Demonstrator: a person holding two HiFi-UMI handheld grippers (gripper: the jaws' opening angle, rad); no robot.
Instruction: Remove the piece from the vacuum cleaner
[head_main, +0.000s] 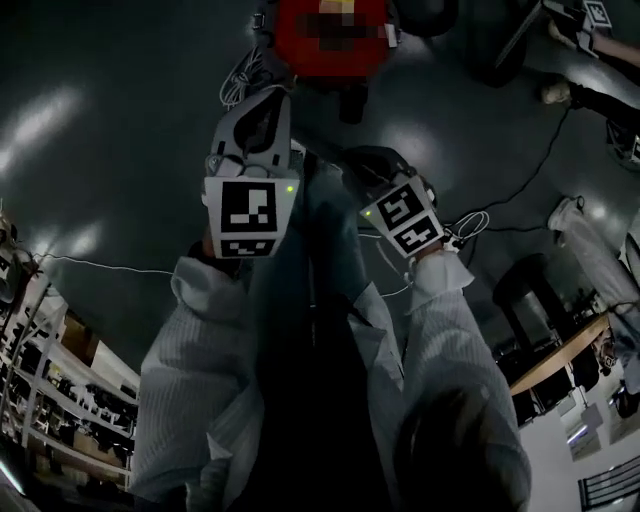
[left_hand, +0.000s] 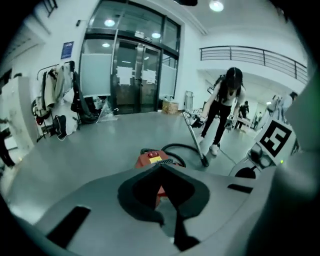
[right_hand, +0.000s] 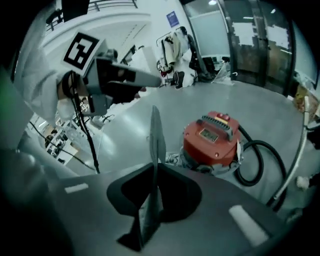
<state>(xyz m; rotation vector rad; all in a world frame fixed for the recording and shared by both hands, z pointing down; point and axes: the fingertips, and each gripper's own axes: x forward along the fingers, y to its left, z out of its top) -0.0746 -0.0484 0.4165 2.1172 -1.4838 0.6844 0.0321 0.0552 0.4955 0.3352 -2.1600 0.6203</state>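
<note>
The red vacuum cleaner (head_main: 300, 50) stands on the grey floor ahead of both grippers; it also shows in the left gripper view (left_hand: 150, 159) and the right gripper view (right_hand: 212, 142). Its black hose (right_hand: 254, 161) loops at its side and runs to a metal wand (left_hand: 194, 136). My right gripper (right_hand: 156, 165) is shut on a thin flat grey piece (right_hand: 155, 132) that stands up between the jaws, clear of the vacuum. My left gripper (left_hand: 163, 167) is shut with nothing in it. In the head view the left gripper (head_main: 262, 100) and the right gripper (head_main: 368, 165) are held side by side.
A person (left_hand: 222, 112) stands bent over near the wand's far end. Cables (head_main: 520, 190) trail across the floor at the right. Shelving (head_main: 50, 390) stands at the lower left, a desk (head_main: 560, 355) at the lower right. Glass doors (left_hand: 130, 75) lie beyond the vacuum.
</note>
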